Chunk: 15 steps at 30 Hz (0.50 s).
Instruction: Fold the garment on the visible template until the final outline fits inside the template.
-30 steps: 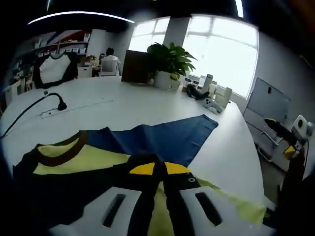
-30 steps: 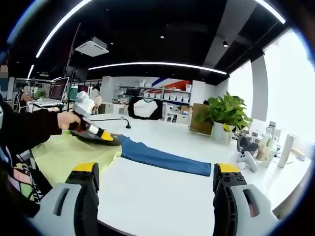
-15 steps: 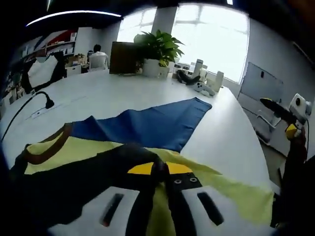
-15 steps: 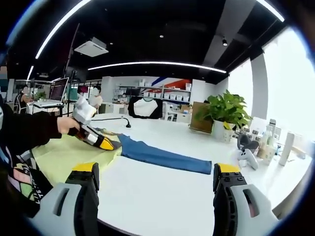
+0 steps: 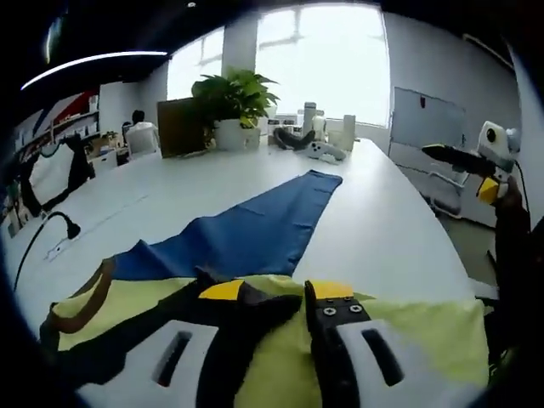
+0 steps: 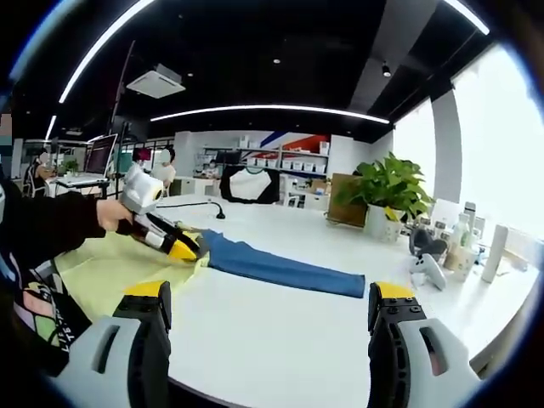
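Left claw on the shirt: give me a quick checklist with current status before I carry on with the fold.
1. Left claw on the fabric: ok, its tips sit at the yellow shirt, and dark fabric lies between them.
2. Grip actually closed on cloth: cannot tell, a small gap shows between the tips.
3. Right claw free: ok, open and empty over bare white table.
4. Blue sleeve flat: ok, stretched out across the table, rumpled near the collar.
5. Fold template visible: cannot tell, no outline to be made out.
6. Garment on the table: ok, none of it seen hanging over the edge.
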{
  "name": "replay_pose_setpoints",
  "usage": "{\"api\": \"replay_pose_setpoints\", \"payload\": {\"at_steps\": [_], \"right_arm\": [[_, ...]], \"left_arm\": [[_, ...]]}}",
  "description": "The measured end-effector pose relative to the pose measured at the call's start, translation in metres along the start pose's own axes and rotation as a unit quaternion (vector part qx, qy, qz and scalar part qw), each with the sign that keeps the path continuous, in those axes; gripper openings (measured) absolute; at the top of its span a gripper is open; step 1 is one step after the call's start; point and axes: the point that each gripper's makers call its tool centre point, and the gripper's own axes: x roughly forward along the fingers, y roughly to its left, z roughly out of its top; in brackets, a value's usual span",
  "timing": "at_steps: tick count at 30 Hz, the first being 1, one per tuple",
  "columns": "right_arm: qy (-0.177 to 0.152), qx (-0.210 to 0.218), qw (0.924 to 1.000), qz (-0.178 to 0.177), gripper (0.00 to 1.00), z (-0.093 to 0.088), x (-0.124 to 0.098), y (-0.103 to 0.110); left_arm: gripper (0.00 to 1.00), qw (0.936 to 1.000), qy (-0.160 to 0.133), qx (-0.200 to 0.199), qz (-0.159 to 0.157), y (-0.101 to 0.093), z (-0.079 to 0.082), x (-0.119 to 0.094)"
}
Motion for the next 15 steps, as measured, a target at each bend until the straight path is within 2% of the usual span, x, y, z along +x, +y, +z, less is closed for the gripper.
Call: {"api": "replay_pose_setpoints", "payload": {"at_steps": [3, 8, 11, 15], "right_arm": [[-0.001, 0.002, 1.0, -0.001, 0.99, 0.0, 0.001, -0.001], [0.0, 0.003, 1.0, 0.001, 0.99, 0.0, 0.002, 0.0], [-0.002, 0.003, 1.0, 0.001, 0.99, 0.001, 0.002, 0.0], [-0.002, 0.003, 1.0, -0.002, 0.99, 0.001, 0.002, -0.002]], "left_arm": [[0.49, 0.999, -0.016, 0.04, 0.008, 0.004, 0.01, -0.006], [0.68, 0.9984, -0.013, 0.051, 0.019, 0.01, 0.012, -0.009], [0.67, 0.999, -0.002, 0.043, 0.009, 0.008, 0.001, -0.004], [0.5, 0.9994, 0.013, 0.029, -0.014, -0.002, -0.011, 0.002]]}}
